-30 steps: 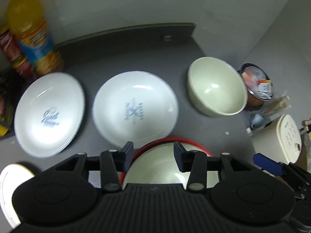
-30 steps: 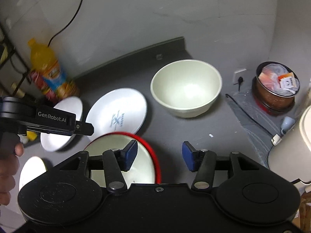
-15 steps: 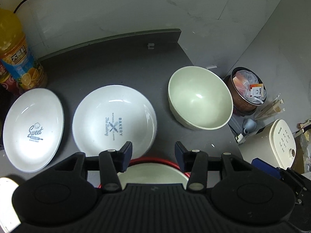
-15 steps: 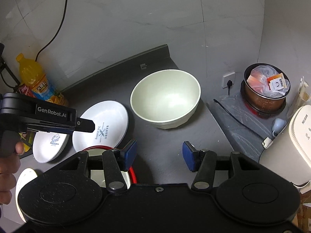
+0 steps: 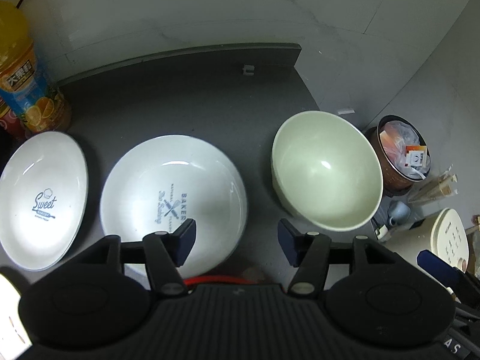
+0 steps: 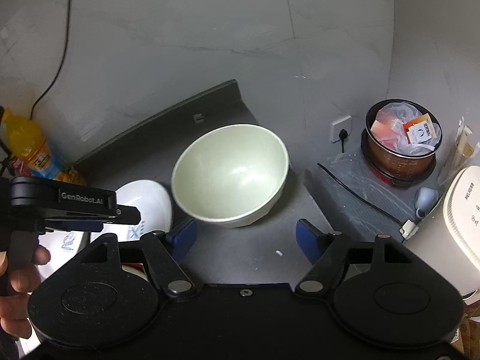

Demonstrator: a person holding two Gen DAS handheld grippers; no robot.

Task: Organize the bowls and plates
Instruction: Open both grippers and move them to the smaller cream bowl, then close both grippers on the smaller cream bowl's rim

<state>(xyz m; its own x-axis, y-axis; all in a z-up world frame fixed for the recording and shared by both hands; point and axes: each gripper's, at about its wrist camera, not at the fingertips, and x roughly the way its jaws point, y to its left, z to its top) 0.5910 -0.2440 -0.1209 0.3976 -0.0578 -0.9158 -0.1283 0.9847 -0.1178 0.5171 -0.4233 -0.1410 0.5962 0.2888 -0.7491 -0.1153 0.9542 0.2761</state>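
On the dark grey counter (image 5: pixel 186 102) lie two white plates: one printed "Sweet" (image 5: pixel 42 198) at the left, one printed "Bakery" (image 5: pixel 171 201) in the middle. A pale green bowl (image 5: pixel 327 171) stands at the right, seen also as the bowl (image 6: pixel 231 174) in the right wrist view. My left gripper (image 5: pixel 237 240) hovers open above the Bakery plate's near edge, holding nothing. A red rim (image 5: pixel 216 280) of another dish peeks out under it. My right gripper (image 6: pixel 246 238) is open just short of the green bowl. The left gripper's body (image 6: pixel 72 207) shows at the left there.
An orange juice bottle (image 5: pixel 27 87) stands at the back left. Off the counter's right edge are a brown pot (image 6: pixel 402 147) stuffed with packets, a white rice cooker (image 6: pixel 462 222), a wall socket (image 6: pixel 342 127) and a black cable. A hand (image 6: pixel 18 273) holds the left gripper.
Both grippers have drawn back and up from the red-rimmed dish, which has slid almost out of sight beneath them. The green bowl now sits closer to the right gripper's fingers.
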